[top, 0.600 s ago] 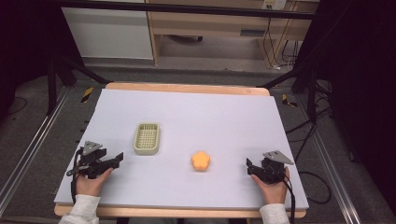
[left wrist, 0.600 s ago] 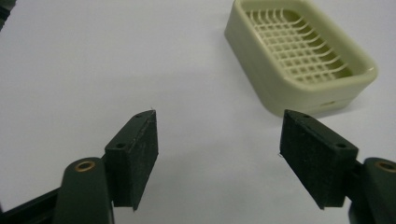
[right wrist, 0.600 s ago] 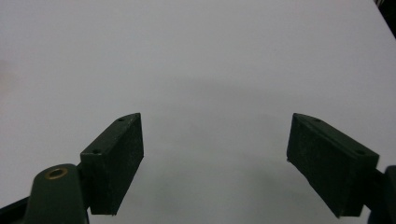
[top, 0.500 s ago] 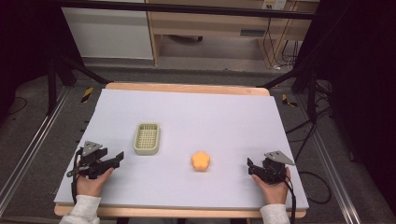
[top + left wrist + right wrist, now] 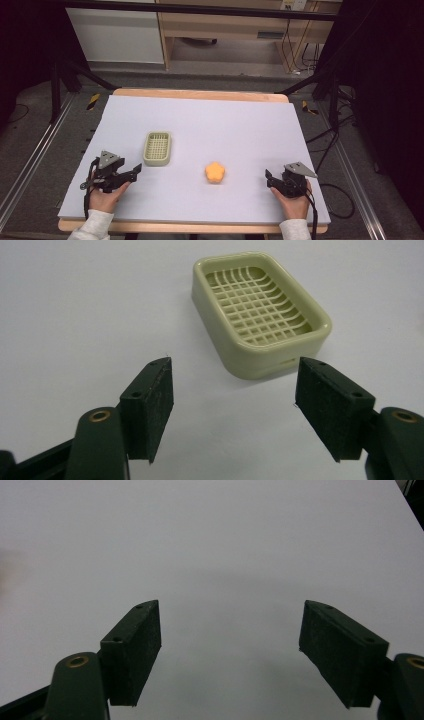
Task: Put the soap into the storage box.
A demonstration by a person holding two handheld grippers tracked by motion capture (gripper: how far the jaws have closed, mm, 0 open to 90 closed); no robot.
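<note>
From the high view, my left tongs (image 5: pixel 131 173) rest low at the near left of the surface (image 5: pixel 240 125), pointing toward the basket (image 5: pixel 157 148), which lies just beyond them. My right tongs (image 5: pixel 268 178) sit at the near right, aimed left at the orange piece (image 5: pixel 214 172) (flower-shaped, lying between my hands, apart from both tongs and from the basket).

In the left gripper view, my left tongs (image 5: pixel 232 395) stand wide open with nothing between the pads; the basket (image 5: pixel 260 310) lies flat just ahead of the jaws, its grid floor bare, untouched.

In the right gripper view, my right tongs (image 5: pixel 230 640) are likewise spread wide and hold nothing, with the pale surface (image 5: pixel 225 545) ahead of them.
</note>
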